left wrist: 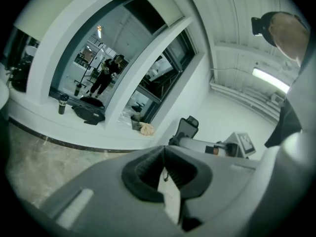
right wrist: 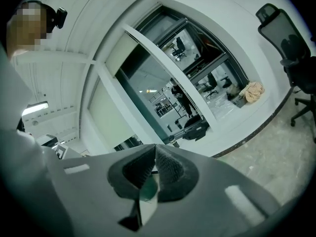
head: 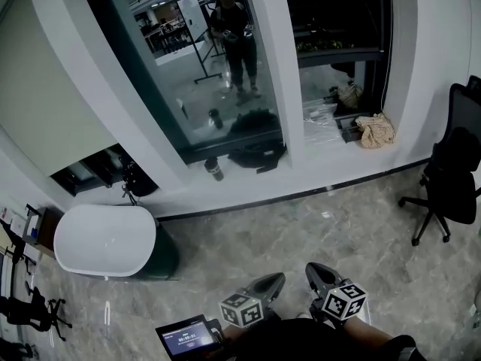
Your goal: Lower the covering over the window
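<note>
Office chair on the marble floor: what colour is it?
Black. The office chair shows best in the head view.

Pale blind [right wrist: 121,55] atop uncovered window [right wrist: 154,90]

Nothing legible — the small screen [head: 188,338] shows digits too blurred to read.

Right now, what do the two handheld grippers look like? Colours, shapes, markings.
Both are matte grey moulded shells tapering to a blunt beak. The left gripper and right gripper each carry white cubes with black square markers, left and right. Inside each beak, black ribbed pads line a dark oval recess. The person wears dark clothing.
</note>
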`<action>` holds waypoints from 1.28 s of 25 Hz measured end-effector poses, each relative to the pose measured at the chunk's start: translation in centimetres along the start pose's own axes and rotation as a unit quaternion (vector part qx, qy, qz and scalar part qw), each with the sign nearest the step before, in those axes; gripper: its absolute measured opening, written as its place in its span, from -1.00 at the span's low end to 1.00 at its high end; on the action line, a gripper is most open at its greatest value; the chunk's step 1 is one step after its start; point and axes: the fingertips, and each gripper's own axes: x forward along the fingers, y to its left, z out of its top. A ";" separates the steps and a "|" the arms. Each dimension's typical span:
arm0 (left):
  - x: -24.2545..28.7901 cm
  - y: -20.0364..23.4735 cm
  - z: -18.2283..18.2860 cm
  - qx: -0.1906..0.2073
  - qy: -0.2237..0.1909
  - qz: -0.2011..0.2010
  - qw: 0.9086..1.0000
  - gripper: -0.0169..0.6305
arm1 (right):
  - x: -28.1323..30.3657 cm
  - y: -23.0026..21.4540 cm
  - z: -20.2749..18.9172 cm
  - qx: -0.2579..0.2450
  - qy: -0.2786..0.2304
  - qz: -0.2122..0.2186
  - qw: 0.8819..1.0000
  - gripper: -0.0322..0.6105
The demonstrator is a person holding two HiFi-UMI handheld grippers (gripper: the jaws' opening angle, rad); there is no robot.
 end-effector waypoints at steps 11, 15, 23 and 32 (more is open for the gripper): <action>7.3 8.6 6.6 -0.010 0.008 -0.033 0.999 -0.94 | 9.2 -5.4 5.0 -0.014 -0.017 -0.048 0.999 -0.88; 9.7 12.8 12.3 0.009 0.002 -0.058 0.998 -0.94 | 15.1 -6.4 8.7 -0.029 -0.038 -0.068 0.997 -0.88; 11.4 21.1 18.1 -0.005 -0.037 -0.066 0.997 -0.94 | 25.3 -6.1 12.3 -0.058 -0.047 -0.052 0.996 -0.88; 14.3 25.3 21.0 -0.034 -0.033 -0.067 0.997 -0.94 | 29.8 -9.5 13.7 -0.026 -0.026 -0.065 0.997 -0.88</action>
